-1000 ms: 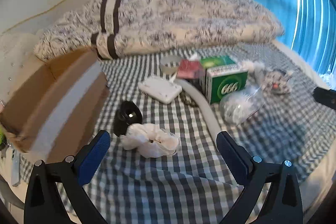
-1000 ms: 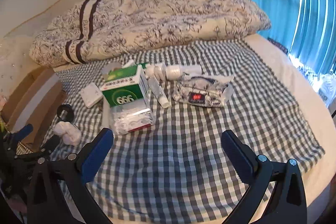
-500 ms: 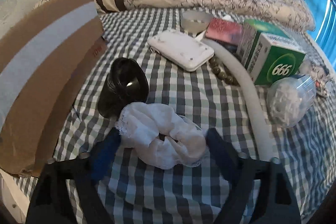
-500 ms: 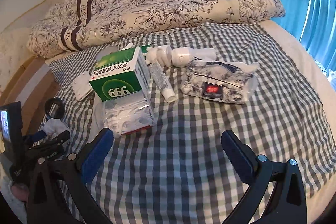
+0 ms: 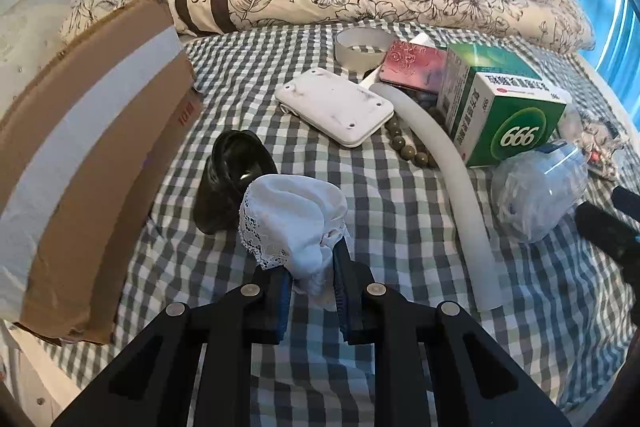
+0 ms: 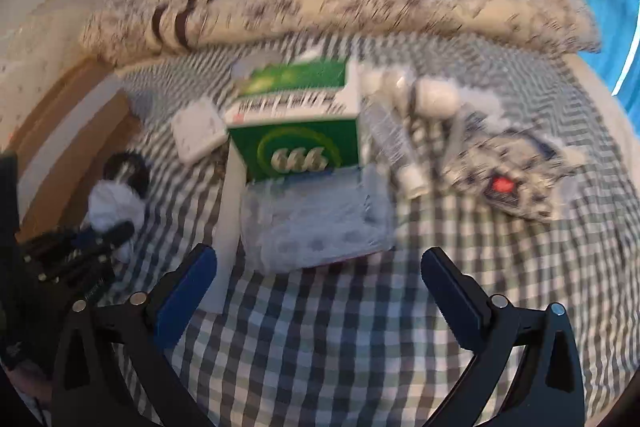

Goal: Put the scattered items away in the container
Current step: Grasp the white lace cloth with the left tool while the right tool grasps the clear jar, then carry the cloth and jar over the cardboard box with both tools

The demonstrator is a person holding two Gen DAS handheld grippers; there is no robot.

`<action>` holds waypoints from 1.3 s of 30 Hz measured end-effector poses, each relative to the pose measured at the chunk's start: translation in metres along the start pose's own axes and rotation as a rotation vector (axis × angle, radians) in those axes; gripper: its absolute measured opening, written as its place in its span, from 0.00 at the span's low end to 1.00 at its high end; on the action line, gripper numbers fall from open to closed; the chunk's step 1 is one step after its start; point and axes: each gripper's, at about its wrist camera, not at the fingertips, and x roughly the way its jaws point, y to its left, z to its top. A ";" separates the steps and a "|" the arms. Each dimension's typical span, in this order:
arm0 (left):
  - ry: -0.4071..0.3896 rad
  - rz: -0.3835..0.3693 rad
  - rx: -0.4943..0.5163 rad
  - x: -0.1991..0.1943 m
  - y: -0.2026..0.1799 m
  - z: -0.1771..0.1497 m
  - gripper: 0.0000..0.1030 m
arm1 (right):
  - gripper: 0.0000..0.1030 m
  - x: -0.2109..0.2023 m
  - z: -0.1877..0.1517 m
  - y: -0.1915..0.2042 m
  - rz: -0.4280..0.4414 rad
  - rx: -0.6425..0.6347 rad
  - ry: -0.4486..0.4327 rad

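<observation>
The right wrist view is smeared, so the print on the green box (image 6: pixel 294 131) is unreadable. In the left wrist view, that box (image 5: pixel 500 115) hides part of the beads (image 5: pixel 408 145), and the cardboard box (image 5: pixel 80 155) beside it is cut off at the picture's edge.

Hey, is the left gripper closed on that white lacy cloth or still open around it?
Closed. The left gripper has its jaws pressed against both sides of the bunched white lace-trimmed cloth, pinching its lower end.

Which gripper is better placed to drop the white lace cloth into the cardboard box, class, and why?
The left gripper. It is already shut on the white lace cloth, and the cardboard box lies just to its left. The right gripper is open, empty, over the clear packet.
</observation>
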 end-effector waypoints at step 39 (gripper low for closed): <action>0.016 0.063 -0.003 0.006 0.002 0.001 0.18 | 0.87 0.007 0.007 0.019 -0.002 -0.041 0.013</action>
